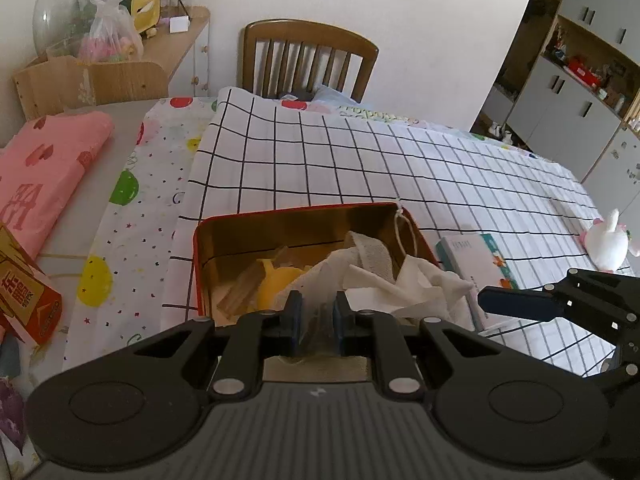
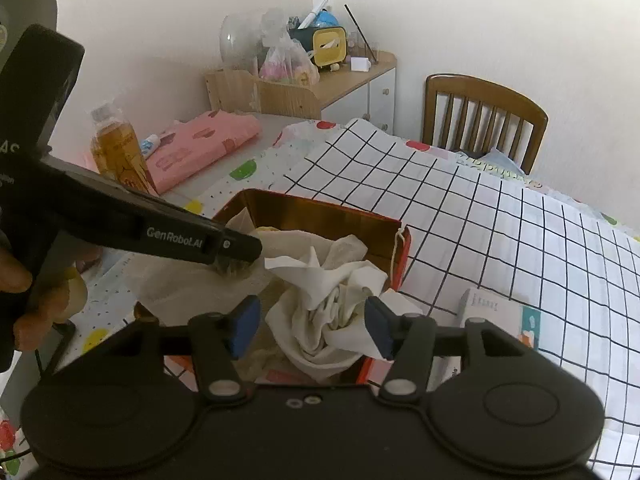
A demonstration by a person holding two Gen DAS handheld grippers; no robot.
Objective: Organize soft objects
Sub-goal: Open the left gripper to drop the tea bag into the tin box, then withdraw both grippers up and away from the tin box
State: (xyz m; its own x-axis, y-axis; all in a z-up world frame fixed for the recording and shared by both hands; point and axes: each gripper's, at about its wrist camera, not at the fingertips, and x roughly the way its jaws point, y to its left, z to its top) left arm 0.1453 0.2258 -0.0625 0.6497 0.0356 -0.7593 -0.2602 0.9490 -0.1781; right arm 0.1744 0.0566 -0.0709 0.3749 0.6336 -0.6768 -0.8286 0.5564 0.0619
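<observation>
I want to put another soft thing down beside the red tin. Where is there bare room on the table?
The checked cloth lies bare between the red tin and the wooden chair, and on toward the white plush toy. It is crowded inside the tin, stuffed with white cloth, and to its right, where a small book lies.

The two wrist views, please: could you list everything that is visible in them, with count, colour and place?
Rectangular metal tin: one, red outside, gold inside, on the checked cloth.
Crumpled white cloths: several, in the tin.
Yellow soft item: one, in the tin.
Black-and-white checked cloth: one, over the table.
Pink folded cloth: one, table's left.
White plush toy: one, far right.
Wooden chair: one, brown, behind the table.
Amber plastic bottle: one, left.
Left gripper: fingers shut on thin translucent fabric.
Right gripper: fingers open around the cloths.
</observation>
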